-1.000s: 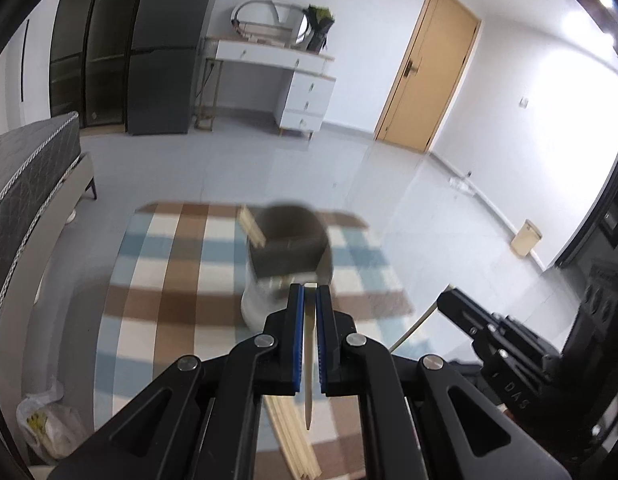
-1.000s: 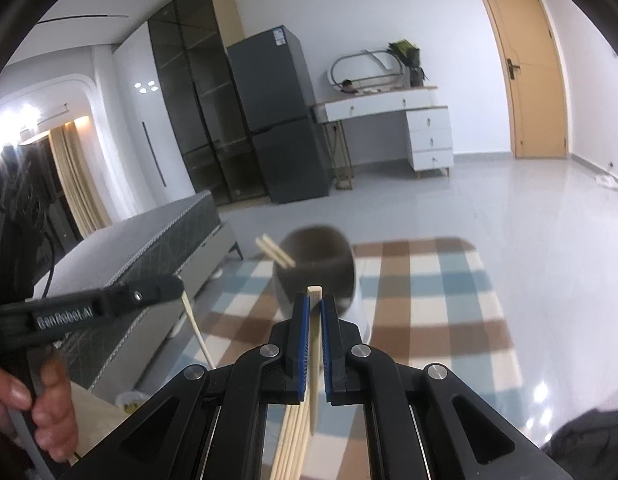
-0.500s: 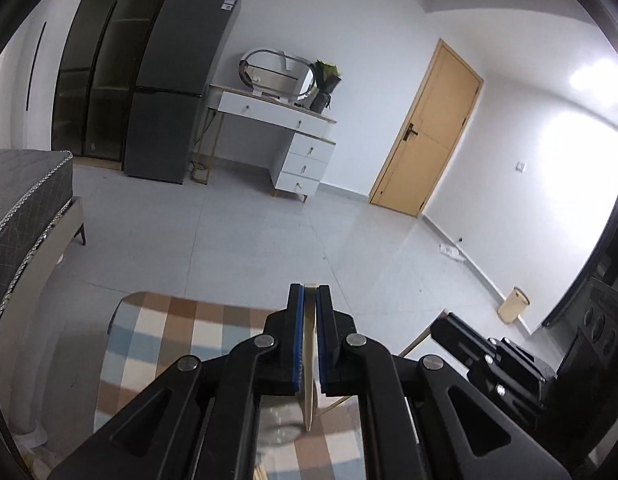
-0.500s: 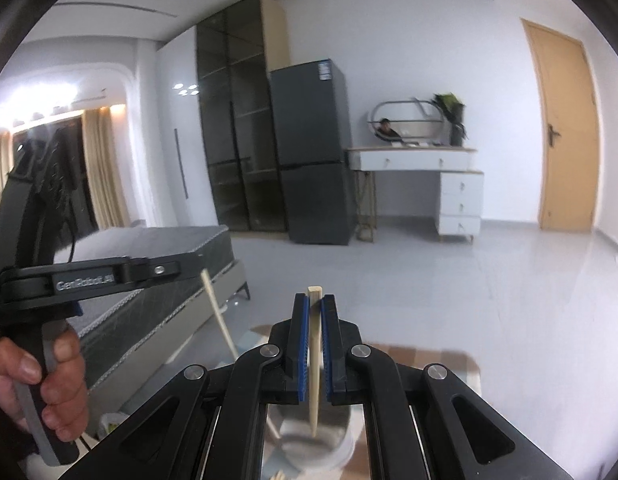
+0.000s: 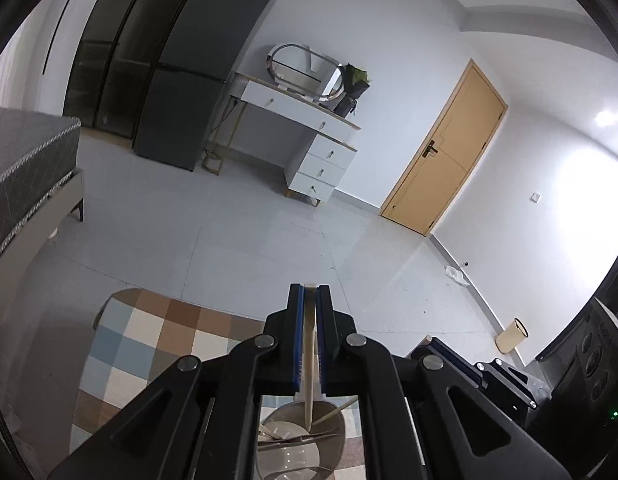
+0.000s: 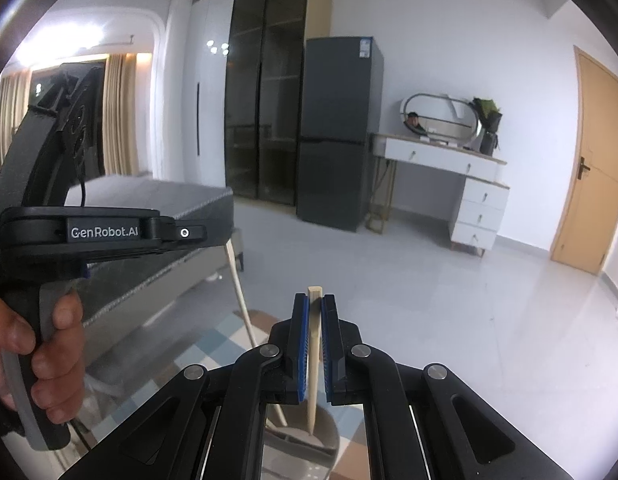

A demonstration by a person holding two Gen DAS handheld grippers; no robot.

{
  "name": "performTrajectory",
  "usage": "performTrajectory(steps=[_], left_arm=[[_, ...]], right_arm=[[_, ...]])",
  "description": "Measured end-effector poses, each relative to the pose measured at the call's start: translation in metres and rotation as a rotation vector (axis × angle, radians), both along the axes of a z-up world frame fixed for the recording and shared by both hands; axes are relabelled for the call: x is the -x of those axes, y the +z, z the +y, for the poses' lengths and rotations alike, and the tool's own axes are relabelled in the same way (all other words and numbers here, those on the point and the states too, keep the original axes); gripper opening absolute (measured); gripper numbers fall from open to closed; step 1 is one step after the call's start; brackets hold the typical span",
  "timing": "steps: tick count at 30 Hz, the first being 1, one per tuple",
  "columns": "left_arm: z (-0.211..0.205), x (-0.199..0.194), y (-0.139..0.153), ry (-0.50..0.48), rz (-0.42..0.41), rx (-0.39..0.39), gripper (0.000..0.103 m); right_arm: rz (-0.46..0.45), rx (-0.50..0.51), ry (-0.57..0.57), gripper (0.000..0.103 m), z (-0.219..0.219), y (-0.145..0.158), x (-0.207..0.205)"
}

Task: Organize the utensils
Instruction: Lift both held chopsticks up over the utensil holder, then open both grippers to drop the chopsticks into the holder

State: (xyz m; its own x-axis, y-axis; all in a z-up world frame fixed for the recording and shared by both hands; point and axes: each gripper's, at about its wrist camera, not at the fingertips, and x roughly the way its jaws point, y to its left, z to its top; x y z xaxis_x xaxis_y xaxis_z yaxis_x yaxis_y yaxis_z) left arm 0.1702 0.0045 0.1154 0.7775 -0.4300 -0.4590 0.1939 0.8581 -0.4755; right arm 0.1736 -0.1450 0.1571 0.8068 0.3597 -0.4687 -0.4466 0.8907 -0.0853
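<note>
- Left gripper (image 5: 309,300) pinches a wooden chopstick (image 5: 309,356), tip hanging above a grey utensil cup (image 5: 329,432) at 6 o'clock.
- Right gripper (image 6: 315,308) pinches another chopstick (image 6: 313,360) above the same cup (image 6: 325,440).

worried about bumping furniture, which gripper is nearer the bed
Left. The left gripper is on the bed's side, with the bed close at its left; the right gripper is farther off, toward the door.
</note>
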Motion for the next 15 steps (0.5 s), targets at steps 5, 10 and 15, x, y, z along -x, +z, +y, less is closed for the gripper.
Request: performTrajectory(steps=[5,10,15], left_arm=[[-0.005,-0.005,-0.013,-0.003,0.023,-0.010,0.001],[-0.007,-0.006,-0.021,-0.017,0.050,-0.030,0.001],[-0.009,-0.007,-0.025,-0.059,0.094,-0.055,0.001]], right_arm=[[0.006,0.035,0.011,0.005,0.001,-0.017,-0.006],[0.027,0.056,0.034,0.006,0.003,-0.032,-0.009],[0.111,0.046,0.054,0.006,0.004,-0.050,-0.013]])
